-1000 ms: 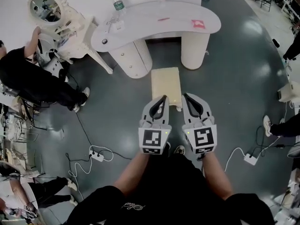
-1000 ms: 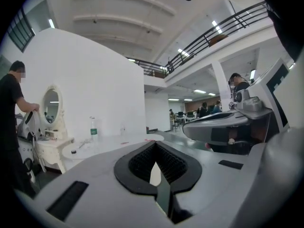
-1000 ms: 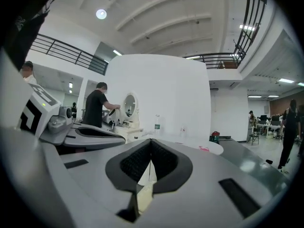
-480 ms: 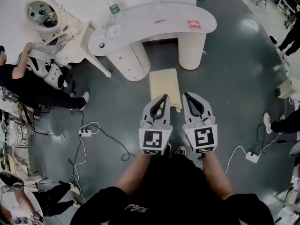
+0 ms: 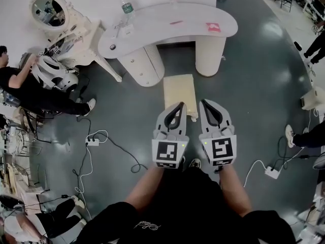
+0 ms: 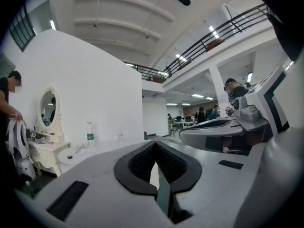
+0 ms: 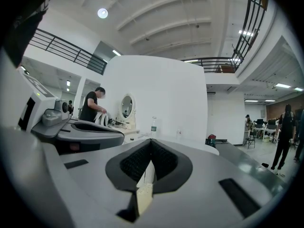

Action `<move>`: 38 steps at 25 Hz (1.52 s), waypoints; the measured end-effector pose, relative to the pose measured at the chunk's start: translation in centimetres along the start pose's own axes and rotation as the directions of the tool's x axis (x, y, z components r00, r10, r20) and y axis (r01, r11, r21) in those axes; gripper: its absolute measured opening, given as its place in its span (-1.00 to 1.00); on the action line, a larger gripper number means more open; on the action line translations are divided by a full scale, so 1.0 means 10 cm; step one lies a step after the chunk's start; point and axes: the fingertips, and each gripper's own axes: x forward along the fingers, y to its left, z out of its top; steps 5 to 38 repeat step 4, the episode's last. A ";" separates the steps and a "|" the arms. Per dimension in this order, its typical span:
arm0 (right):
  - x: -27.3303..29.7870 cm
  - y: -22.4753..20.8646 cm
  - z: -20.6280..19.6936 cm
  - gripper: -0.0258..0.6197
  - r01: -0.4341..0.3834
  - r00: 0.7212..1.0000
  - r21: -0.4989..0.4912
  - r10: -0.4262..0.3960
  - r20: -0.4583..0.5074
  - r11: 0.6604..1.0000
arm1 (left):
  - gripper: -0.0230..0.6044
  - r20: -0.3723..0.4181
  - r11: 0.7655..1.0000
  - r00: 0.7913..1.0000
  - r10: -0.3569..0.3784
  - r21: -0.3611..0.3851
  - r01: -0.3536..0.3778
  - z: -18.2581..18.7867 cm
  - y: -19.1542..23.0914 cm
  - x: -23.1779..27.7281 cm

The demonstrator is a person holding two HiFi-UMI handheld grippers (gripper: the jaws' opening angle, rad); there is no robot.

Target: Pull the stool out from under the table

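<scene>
Both jaws closed, empty, on L gripper (image 5: pixel 178 106) & R gripper (image 5: pixel 204 103) by stool (image 5: pixel 179 87); bottle (image 5: pixel 125 5) upright on table (image 5: pixel 172 28).

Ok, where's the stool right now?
In the head view the cream stool sits at centre, just in front of the pedestals of the white table, its near end by the left gripper and right gripper.

Head view looks steeply down; L+R gripper views sit low, face fwd along jaws; all share table (image 5: pixel 152 24).
</scene>
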 end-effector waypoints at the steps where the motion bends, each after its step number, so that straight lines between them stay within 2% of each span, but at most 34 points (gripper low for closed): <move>1: 0.00 0.01 0.01 -0.90 -0.002 1.000 -0.009 0.002 0.005 1.000 | -0.91 0.001 1.000 1.000 -0.001 0.001 0.001 0.00 0.00 0.00; 38: 0.01 0.02 0.02 -0.90 -0.001 1.000 -0.007 0.001 0.004 1.000 | -0.91 0.002 1.000 1.000 -0.002 0.004 0.002 0.01 0.00 -0.01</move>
